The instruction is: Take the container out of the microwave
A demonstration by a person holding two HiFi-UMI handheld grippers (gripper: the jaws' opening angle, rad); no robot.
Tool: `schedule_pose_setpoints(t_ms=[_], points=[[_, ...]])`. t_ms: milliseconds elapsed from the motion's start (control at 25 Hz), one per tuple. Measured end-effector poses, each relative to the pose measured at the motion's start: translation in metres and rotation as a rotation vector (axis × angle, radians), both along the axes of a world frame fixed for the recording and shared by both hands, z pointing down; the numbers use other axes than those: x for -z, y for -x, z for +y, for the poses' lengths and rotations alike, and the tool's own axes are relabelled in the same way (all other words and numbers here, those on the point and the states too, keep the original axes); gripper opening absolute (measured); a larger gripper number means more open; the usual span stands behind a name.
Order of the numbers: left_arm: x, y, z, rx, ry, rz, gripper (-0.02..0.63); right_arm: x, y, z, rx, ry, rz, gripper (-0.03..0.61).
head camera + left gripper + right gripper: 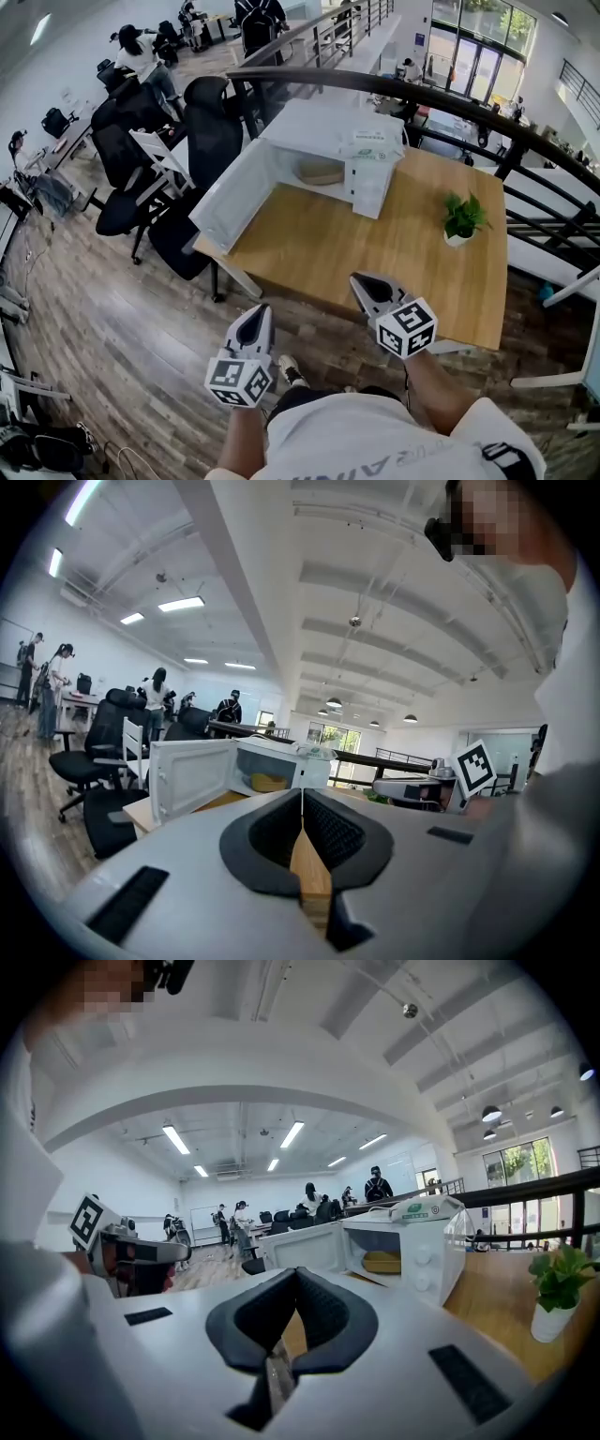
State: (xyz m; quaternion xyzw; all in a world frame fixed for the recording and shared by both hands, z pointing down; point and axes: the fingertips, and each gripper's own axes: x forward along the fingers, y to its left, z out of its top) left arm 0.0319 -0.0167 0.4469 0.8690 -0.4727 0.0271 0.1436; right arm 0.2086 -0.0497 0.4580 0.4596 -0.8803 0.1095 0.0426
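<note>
The white microwave [330, 131] stands at the far side of the wooden table [309, 253], its door [234, 192] swung open to the left. A tan container [321, 172] sits inside the cavity; it also shows as the container [269, 783] in the left gripper view and the container [382, 1262] in the right gripper view. My left gripper [262, 311] is shut and empty, short of the table's near edge. My right gripper [359, 279] is shut and empty, just over that edge. Both point toward the microwave, well apart from it.
A small potted plant [463, 220] stands on the table's right side. Black office chairs [202, 131] crowd the floor left of the table, close to the open door. A dark railing [450, 103] curves behind the table. People stand far off at the back.
</note>
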Motion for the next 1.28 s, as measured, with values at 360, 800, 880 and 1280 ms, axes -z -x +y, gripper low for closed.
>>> schedule_pose_setpoints(t_ms=[360, 800, 880, 1280], points=[[0.003, 0.04, -0.08, -0.072, -0.02, -0.007, 0.035, 0.0, 0.04, -0.062, -0.083, 0.024, 0.028, 0.021], [-0.003, 0.097, -0.16, -0.192, -0.043, 0.015, 0.035, 0.003, 0.102, -0.118, -0.192, 0.004, 0.108, 0.021], [-0.005, 0.1, -0.165, -0.207, -0.038, 0.03, 0.035, -0.002, 0.108, -0.121, -0.2, 0.022, 0.124, 0.022], [-0.012, 0.108, -0.191, -0.224, -0.051, 0.056, 0.035, -0.014, 0.109, -0.174, -0.199, 0.052, 0.19, 0.021]])
